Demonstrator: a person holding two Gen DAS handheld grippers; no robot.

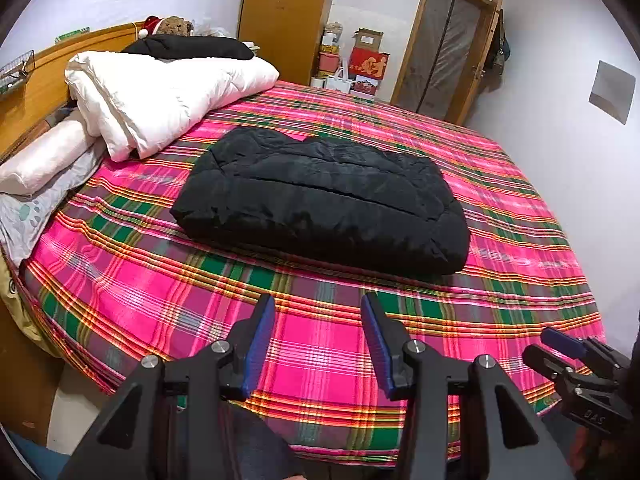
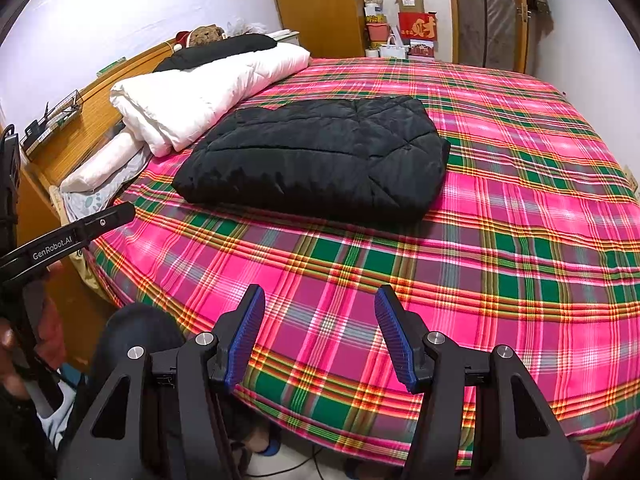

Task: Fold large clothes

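Left gripper (image 1: 318,342): my jaws stand wide apart, blue pads facing each other with nothing between them; I hang over the near edge of the bed, clear of the cloth.
Right gripper (image 2: 320,334): my jaws are spread just as wide, holding nothing; from my left camera this one shows at 4 o'clock, low by the bed's near edge.
Jacket (image 1: 320,200): black and quilted, lying folded in a thick rectangle in the middle of the bed; it sits at 12 o'clock from both pairs of jaws, well apart from them; its near edge is a rounded fold.
Bed (image 2: 500,240): covered in a pink, green and orange plaid sheet, bare between me and the jacket.
Quilt (image 1: 160,96): white, rolled up at 10 o'clock by the headboard, just beside the jacket's far left corner; a dark bundle lies on top of it.
Pillow (image 1: 44,160): pale, at 9 o'clock, against the headboard.
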